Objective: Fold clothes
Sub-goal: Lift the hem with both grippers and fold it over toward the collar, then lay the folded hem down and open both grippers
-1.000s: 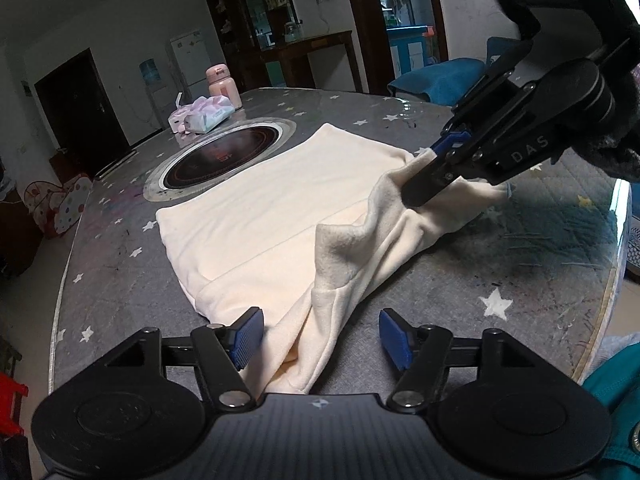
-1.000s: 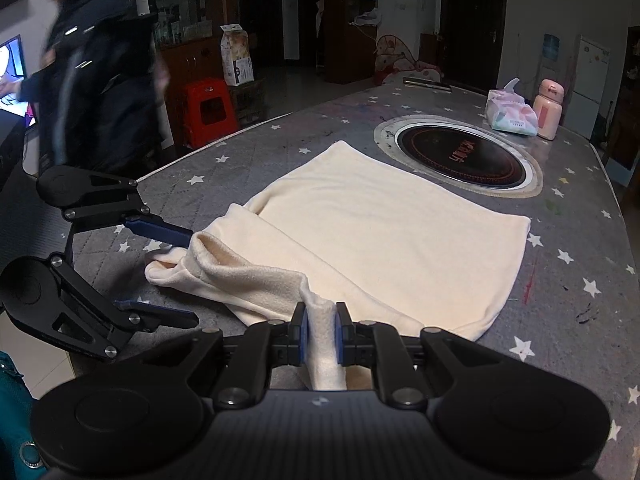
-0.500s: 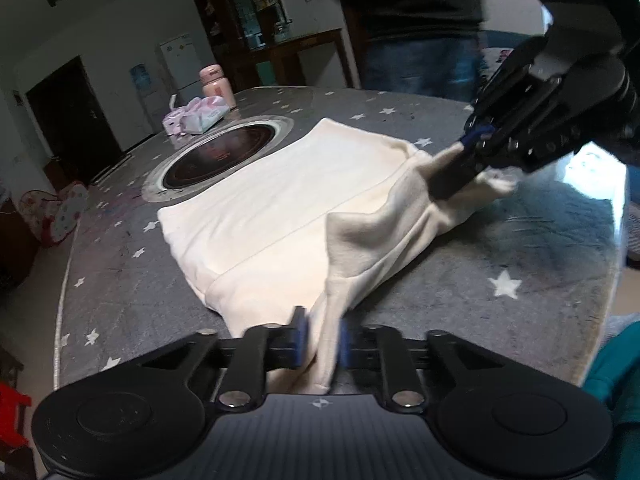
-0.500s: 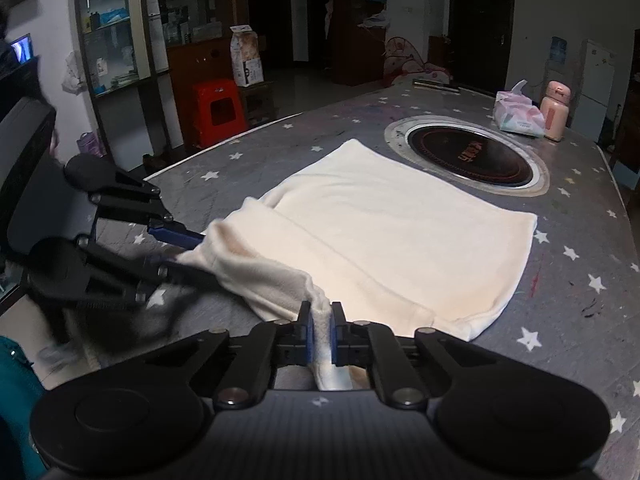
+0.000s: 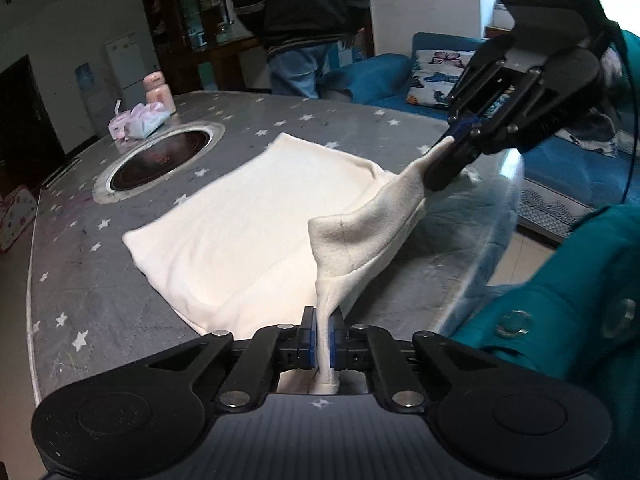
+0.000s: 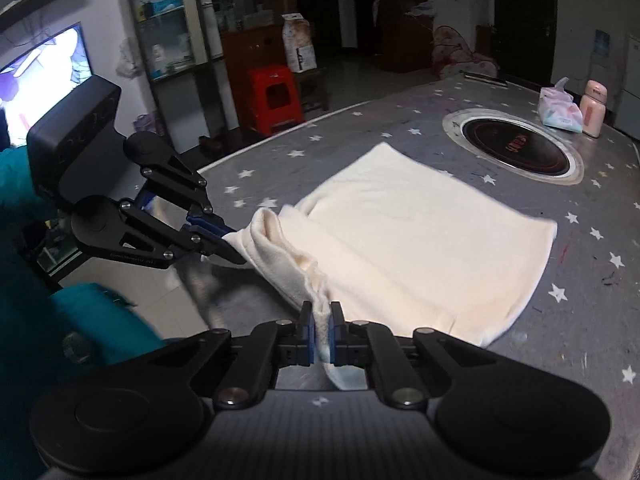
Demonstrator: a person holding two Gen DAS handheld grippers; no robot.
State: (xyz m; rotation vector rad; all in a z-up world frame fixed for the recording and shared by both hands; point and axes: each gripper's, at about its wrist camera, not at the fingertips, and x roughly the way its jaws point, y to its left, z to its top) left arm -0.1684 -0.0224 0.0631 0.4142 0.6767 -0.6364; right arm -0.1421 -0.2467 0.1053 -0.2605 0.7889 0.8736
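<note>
Cream fleece garment [image 5: 256,216] spread flat on the grey star-patterned quilted tablecloth [image 5: 80,292] of a round table, its near edge lifted off the surface by both tools; left hand-held black two-finger gripper [image 5: 323,340] closed on a narrow fold of that edge, the cloth pinched between its blue pads; right hand-held black two-finger gripper [image 6: 321,334] likewise clamped on the same edge further along, cloth rising between its jaws; in the left wrist view the right gripper [image 5: 448,160] appears above the table's rim, with the fleece drawn up into a ridge between the two tools; in the right wrist view the left gripper [image 6: 224,246] holds the cuff-like end of the ridge beyond the table edge; the rest of the garment [image 6: 420,240] lies smooth on the table. Surroundings: round black induction hob [image 6: 516,146] with a metal ring set into the table just beyond the garment; beside it a soft pack of tissues [image 6: 558,112] and a pink bottle [image 6: 594,108], well apart from the cloth; a person in a dark lettered jacket and jeans [image 5: 304,20] standing at the far side of the table; blue sofa [image 5: 380,76] with a butterfly-print cushion behind; red plastic stool [image 6: 274,98] and a lit screen [image 6: 44,68] on the other side; teal sleeve [image 5: 568,296] of the operator at the frame edge.
</note>
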